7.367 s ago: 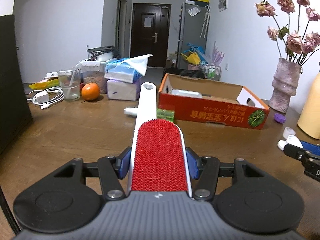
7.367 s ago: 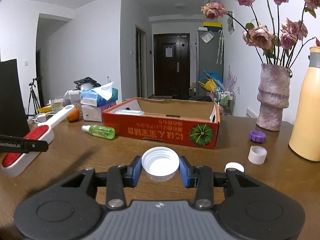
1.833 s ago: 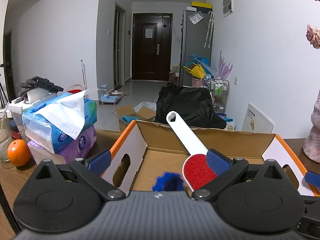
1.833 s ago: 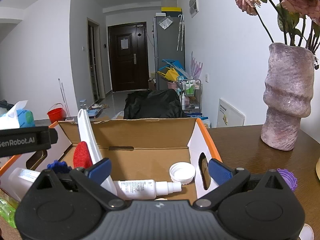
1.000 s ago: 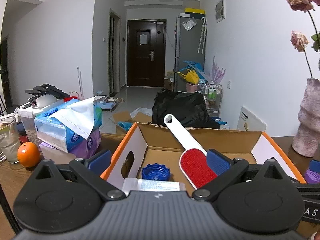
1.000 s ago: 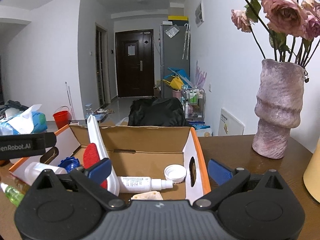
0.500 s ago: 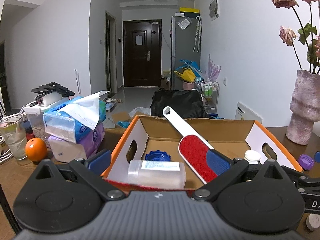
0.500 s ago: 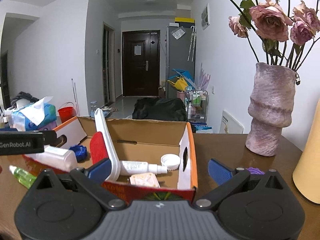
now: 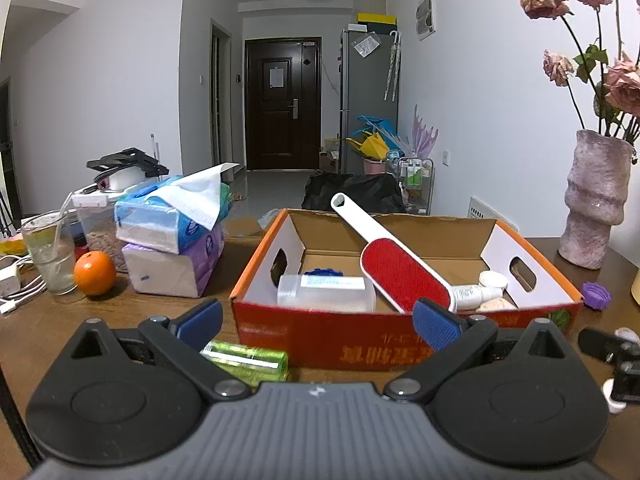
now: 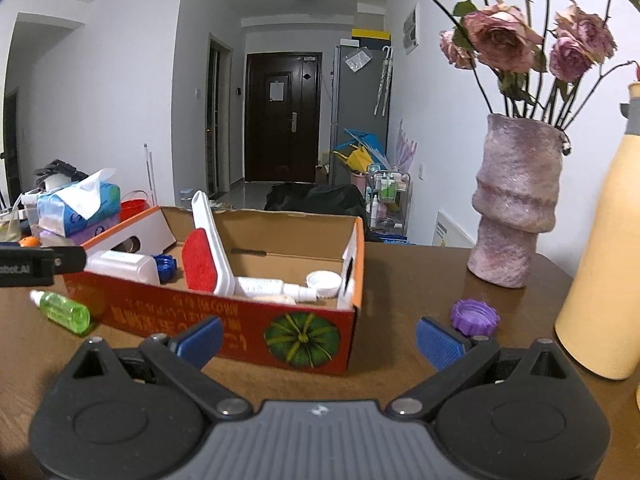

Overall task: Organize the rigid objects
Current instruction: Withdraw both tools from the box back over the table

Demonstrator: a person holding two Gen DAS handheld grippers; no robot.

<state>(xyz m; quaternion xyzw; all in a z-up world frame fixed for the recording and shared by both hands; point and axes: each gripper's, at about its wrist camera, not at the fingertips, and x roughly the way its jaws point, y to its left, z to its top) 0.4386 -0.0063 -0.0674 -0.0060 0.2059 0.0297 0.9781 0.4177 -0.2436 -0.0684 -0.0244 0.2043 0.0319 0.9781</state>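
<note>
**Both grippers empty before the filled carton**

Brown wooden table (image 9: pixel 48 332) carried everything in both views. Nearest the left camera, the left gripper (image 9: pixel 316 322) hung with its blue pads spread wide and nothing between them. Just beyond its left pad, a green spray bottle (image 9: pixel 246 362) lay on its side against the front wall of the orange cardboard box (image 9: pixel 324 340).

Inside the box, a clear plastic bottle (image 9: pixel 326 293) lay flat near the front left, with a blue cap (image 9: pixel 322 273) behind it. A red-faced lint brush (image 9: pixel 404 274) leaned diagonally, its white handle rising past the back rim. To its right lay a white tube (image 9: pixel 474 292) and a white cap (image 9: pixel 493 279).

The right gripper (image 10: pixel 318 338) was likewise wide apart and empty, low in front of the box's right corner. A purple cap (image 10: pixel 475 317) sat on the table just beyond its right pad, outside the box. A yellow bottle (image 10: pixel 604 248) stood at the far right, with a pink vase (image 10: pixel 516 204) of dried roses behind it.

Left of the box were an orange (image 9: pixel 94 273), a glass (image 9: pixel 50 258) and stacked tissue packs (image 9: pixel 172 240). Farther back, a hallway ended at a dark door (image 9: pixel 282 104).
</note>
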